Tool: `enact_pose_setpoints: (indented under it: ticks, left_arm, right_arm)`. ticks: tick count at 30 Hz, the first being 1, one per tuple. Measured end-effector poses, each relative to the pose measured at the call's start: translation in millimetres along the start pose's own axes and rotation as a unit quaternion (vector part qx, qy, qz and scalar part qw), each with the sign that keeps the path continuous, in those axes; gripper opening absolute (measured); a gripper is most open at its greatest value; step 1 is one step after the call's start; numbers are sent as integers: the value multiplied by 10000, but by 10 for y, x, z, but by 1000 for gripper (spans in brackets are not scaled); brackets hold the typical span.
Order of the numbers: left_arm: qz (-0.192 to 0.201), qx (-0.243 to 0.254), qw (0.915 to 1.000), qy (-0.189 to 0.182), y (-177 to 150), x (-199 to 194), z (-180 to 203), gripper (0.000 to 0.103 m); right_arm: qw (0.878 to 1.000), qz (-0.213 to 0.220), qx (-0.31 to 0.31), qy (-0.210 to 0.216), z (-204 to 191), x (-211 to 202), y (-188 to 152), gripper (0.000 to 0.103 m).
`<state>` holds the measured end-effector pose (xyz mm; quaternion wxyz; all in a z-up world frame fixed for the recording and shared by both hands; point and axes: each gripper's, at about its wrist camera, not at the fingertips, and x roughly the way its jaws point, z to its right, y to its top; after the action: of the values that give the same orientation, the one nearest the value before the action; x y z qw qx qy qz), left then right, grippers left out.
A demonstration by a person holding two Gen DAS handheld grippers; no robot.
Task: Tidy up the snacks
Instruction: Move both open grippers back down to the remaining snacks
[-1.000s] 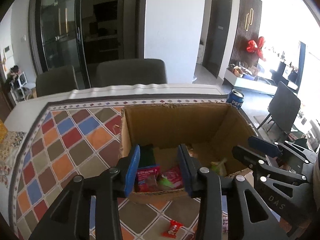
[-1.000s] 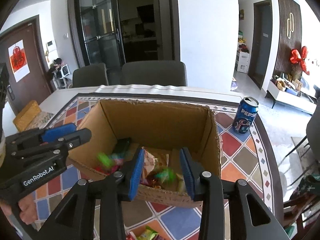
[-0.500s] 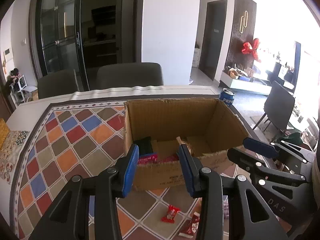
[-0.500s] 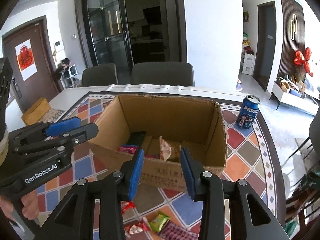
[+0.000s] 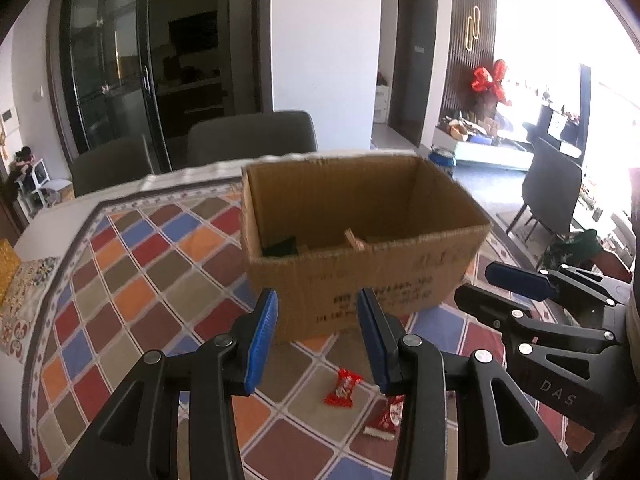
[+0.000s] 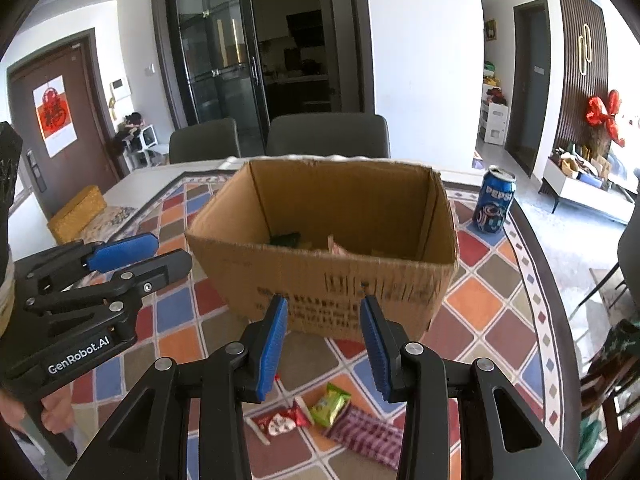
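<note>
**Loose snacks wait by the box**

While both grippers hang partly open and empty, left gripper and right gripper, small wrappers lie on the tablecloth near its front edge: a red packet, a green packet. They look light, crinkly, slippery; pinch each across its flat middle, then drop into the cardboard box

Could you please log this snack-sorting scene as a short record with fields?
container: open brown cardboard box on the chequered tablecloth
inside box: a few items, unclear
loose snacks: red wrapper, green wrapper, checked purple packet, all before the box
drink: blue Pepsi can, right of box
left gripper: jaws apart, empty
right gripper: jaws apart, empty
</note>
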<state>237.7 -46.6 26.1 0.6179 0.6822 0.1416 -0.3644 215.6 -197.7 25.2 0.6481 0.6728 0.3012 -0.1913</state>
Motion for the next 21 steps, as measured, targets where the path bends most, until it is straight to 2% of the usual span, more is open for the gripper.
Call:
enact_pose_setpoints:
  ticks: [21]
  left_arm:
    - [-786, -105, 9965, -253, -618, 442, 35, 41]
  right_arm:
    - [9959, -852, 278, 82, 76, 397, -624, 39]
